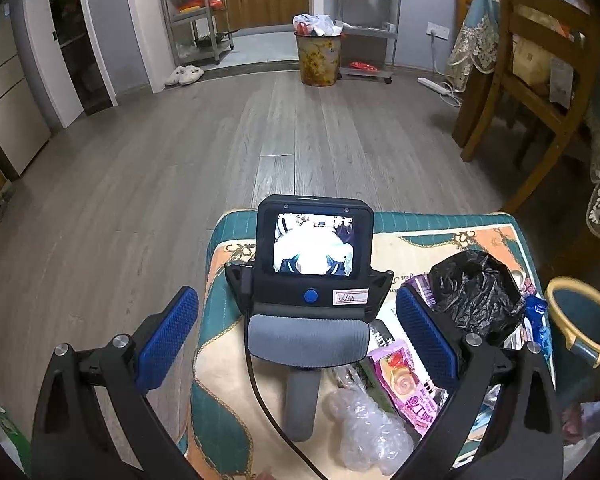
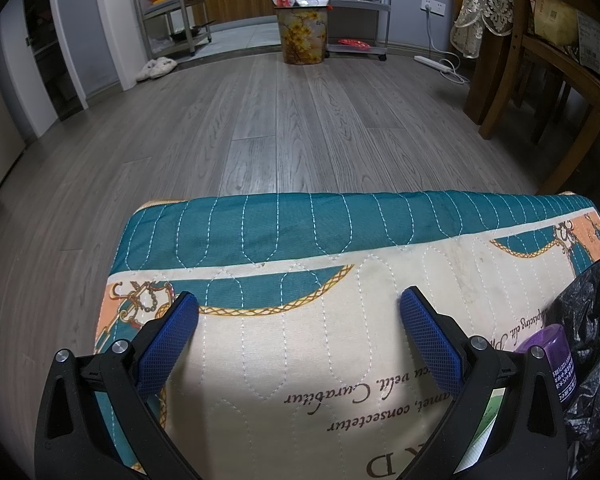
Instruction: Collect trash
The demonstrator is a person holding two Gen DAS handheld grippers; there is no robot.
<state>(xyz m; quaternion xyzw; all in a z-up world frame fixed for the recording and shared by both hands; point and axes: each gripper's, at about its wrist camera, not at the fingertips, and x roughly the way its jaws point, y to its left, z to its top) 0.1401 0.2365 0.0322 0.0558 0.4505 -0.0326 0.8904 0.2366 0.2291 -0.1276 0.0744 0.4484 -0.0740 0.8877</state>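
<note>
A heap of trash lies on a quilted teal and cream cushion (image 1: 220, 320): a crumpled black plastic bag (image 1: 476, 292), a pink snack wrapper (image 1: 404, 388), clear bubble plastic (image 1: 364, 428) and a blue wrapper (image 1: 538, 320). My left gripper (image 1: 296, 296) is open above the cushion, its right pad beside the black bag. Between its fingers I see the back of the right gripper's body (image 1: 312, 264), with its screen and grey handle. My right gripper (image 2: 300, 316) is open low over the cushion (image 2: 300, 224), holding nothing. A black bag (image 2: 592, 340) and a purple container (image 2: 556, 364) sit at its right.
A floral trash bin (image 1: 318, 56) (image 2: 302, 34), heaped full, stands across the wood floor by metal shelves (image 1: 368, 20). A wooden chair (image 1: 532, 80) and lace-clothed table are at the right, with a power strip (image 1: 436, 86) on the floor. Slippers (image 1: 184, 74) lie far left. A gold-rimmed teal cup (image 1: 584, 320) stands beside the cushion.
</note>
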